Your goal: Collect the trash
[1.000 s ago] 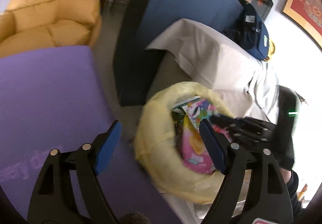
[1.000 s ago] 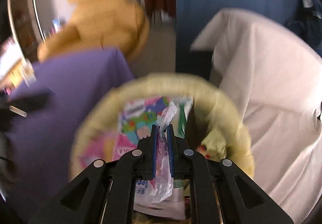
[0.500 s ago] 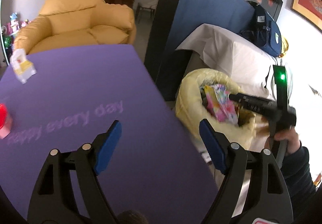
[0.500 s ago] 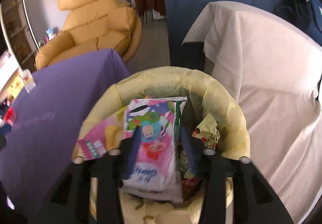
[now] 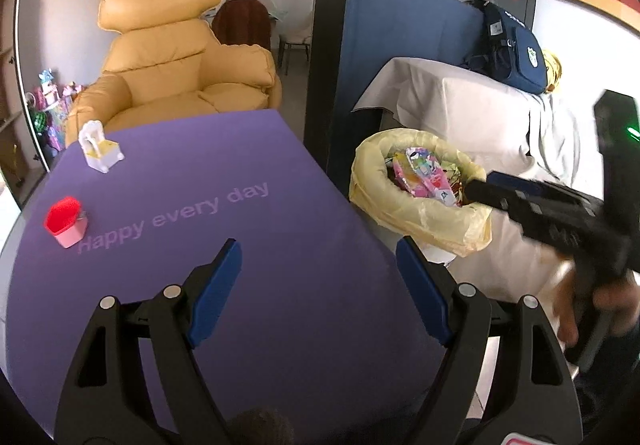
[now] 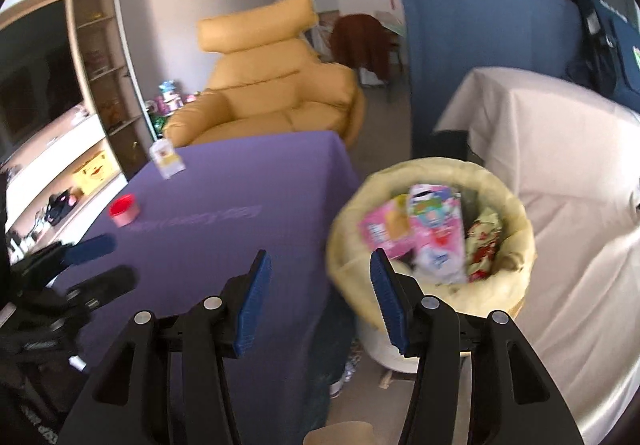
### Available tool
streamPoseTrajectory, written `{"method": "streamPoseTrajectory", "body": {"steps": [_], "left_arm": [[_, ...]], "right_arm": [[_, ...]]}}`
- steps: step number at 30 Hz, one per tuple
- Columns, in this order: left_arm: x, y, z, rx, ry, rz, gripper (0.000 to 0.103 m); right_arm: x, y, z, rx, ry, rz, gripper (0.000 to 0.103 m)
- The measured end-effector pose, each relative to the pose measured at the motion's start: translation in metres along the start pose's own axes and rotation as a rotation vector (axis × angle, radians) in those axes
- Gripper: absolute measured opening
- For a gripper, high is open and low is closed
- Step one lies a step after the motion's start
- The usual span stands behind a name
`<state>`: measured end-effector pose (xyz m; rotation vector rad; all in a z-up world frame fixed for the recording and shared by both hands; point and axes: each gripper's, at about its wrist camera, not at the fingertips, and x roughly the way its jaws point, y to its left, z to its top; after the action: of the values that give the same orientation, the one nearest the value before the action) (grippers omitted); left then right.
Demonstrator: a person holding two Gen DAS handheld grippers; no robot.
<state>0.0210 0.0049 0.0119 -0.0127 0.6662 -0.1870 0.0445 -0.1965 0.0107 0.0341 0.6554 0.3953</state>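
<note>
A bin lined with a yellow bag [image 5: 420, 213] [image 6: 516, 205] stands on the floor by the purple table [image 5: 240, 173] [image 6: 240, 185], with colourful wrappers [image 5: 424, 177] [image 6: 436, 229] piled inside. My right gripper [image 6: 319, 257] is drawn back above the gap between table and bin. Its jaws are opening with nothing between them. In the left wrist view, the right gripper's fingertips [image 5: 492, 185] reach the bin's rim. My left gripper [image 5: 319, 245] is open and empty over the table. On the table are a red-lidded pink cup [image 5: 64, 221] [image 6: 124, 210] and a small white and yellow toy chair [image 5: 100, 151] [image 6: 166, 157].
A yellow armchair [image 5: 172, 65] stands beyond the table. A blue-fronted cabinet with a fish tank [image 5: 400, 45] rises behind the bin. White-draped furniture [image 5: 460, 101] with a navy backpack [image 5: 516, 49] is on the right. Wall shelves [image 6: 100, 65] line the left.
The right gripper let go of a wrapper into the bin, opened and drew back and up. The left gripper swung away from the bin to over the purple table.
</note>
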Motion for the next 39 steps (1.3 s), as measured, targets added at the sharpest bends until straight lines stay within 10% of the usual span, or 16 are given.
{"method": "streamPoseTrajectory", "body": {"steps": [10,39], "left_arm": [[-0.018,0.003,-0.003,-0.015,-0.036,0.127,0.075],[-0.032,0.008,-0.003,-0.029,-0.066,0.160,0.075]], "right_arm": [[-0.019,0.040,-0.019,-0.008,-0.047,-0.027,0.049],[-0.031,0.047,-0.020,-0.021,-0.099,-0.081,0.049]]}}
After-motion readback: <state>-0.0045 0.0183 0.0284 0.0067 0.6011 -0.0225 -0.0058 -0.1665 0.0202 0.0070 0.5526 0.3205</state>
